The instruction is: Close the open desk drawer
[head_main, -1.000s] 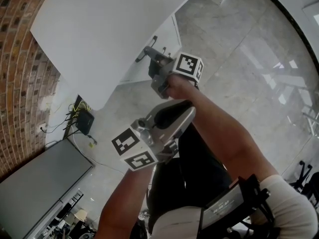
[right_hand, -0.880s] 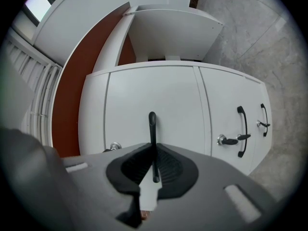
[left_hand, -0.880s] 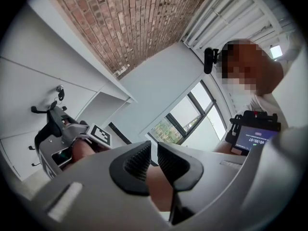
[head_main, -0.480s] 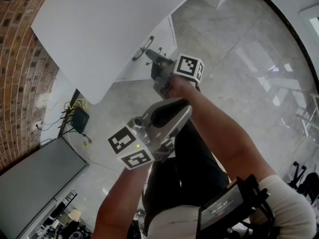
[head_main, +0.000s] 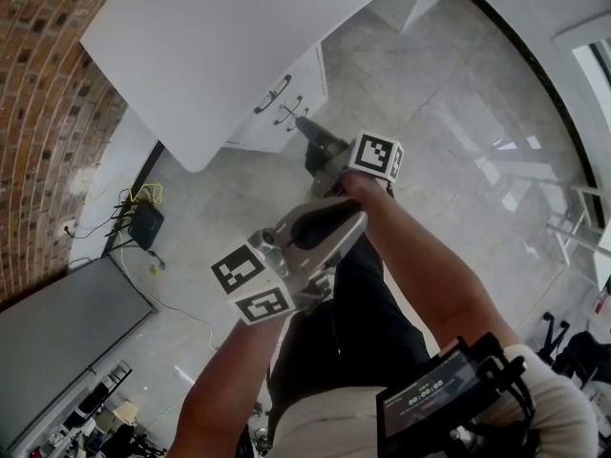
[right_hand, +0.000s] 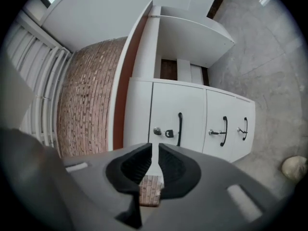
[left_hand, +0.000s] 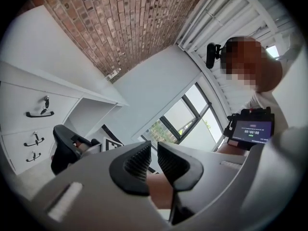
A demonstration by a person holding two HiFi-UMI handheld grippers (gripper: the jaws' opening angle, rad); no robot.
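The white drawer unit [head_main: 304, 76] stands under the white desk top [head_main: 210, 27]. Its three fronts sit flush in the right gripper view: the top drawer [right_hand: 190, 110] with a key in its lock, the middle drawer [right_hand: 216, 110] and the bottom drawer [right_hand: 246, 113]. My right gripper [head_main: 309, 130] hangs a short way in front of the unit, touching nothing, with jaws together and empty [right_hand: 155, 165]. My left gripper [head_main: 353, 219] is held lower, near the person's body, also shut and empty [left_hand: 154, 160]. The left gripper view shows the drawers [left_hand: 19, 126] at the far left.
A brick wall [head_main: 48, 122] runs behind the desk. A black box with cables [head_main: 143, 225] lies on the grey tiled floor [head_main: 458, 113], beside a large grey panel [head_main: 67, 327]. A pale round object [right_hand: 293, 167] sits on the floor near the unit. Chair legs [head_main: 573, 227] stand at right.
The top drawer stuck out a second ago with my right gripper against its front; now it sits flush and the gripper has drawn back from it. The left gripper has barely moved.
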